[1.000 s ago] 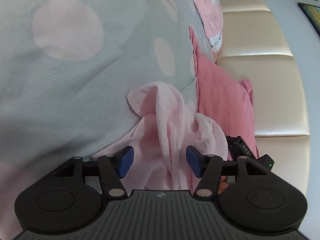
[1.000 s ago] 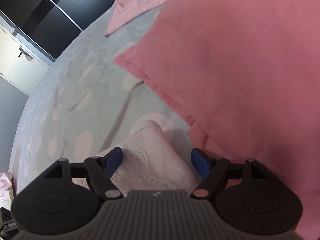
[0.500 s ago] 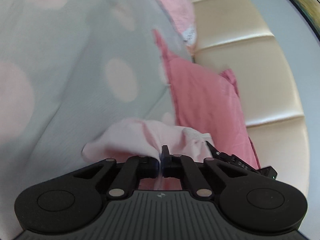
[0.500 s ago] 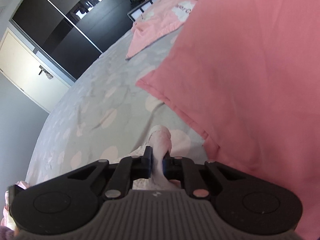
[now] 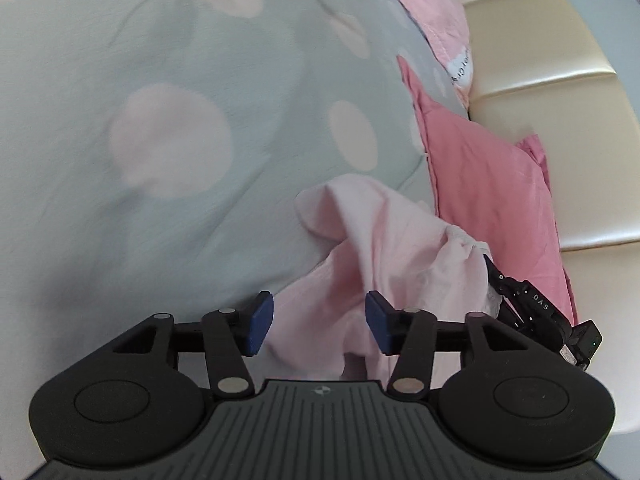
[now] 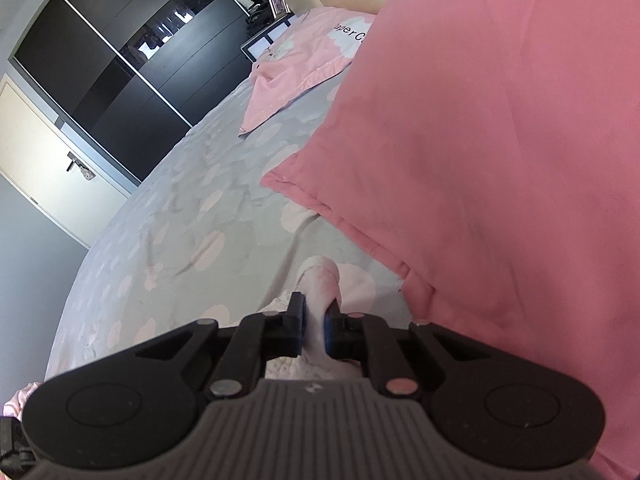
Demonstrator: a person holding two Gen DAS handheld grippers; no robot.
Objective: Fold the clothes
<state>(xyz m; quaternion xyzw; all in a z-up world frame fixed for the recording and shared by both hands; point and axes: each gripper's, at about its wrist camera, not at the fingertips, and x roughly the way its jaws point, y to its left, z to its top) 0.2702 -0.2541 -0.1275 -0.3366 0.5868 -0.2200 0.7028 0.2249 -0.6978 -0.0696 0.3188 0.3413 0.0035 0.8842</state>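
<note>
A crumpled pale pink garment (image 5: 380, 232) lies on the grey, pink-dotted bedspread (image 5: 200, 80) beside a deep pink pillow (image 5: 488, 184). My left gripper (image 5: 318, 326) hovers over the garment's near part. Its jaws are opening, and the cloth lies loose between the blue pads without being pinched. In the right wrist view, my right gripper (image 6: 314, 326) is shut on a raised fold of the garment (image 6: 320, 280). In the left wrist view, the right gripper (image 5: 491, 270) grips the garment's right edge and lifts it a little.
The deep pink pillow (image 6: 480, 140) crowds the right gripper's right side. A lighter pink printed pillow (image 6: 304, 56) lies further up the bed. A cream padded headboard (image 5: 560, 60) stands behind the pillows. Dark sliding wardrobe doors (image 6: 120, 60) and a cream door (image 6: 44, 152) stand beyond the bed.
The left gripper shut on the garment half a second ago, then opened and drew back upward. The right gripper went from open to shut on a fold and has held it since.
</note>
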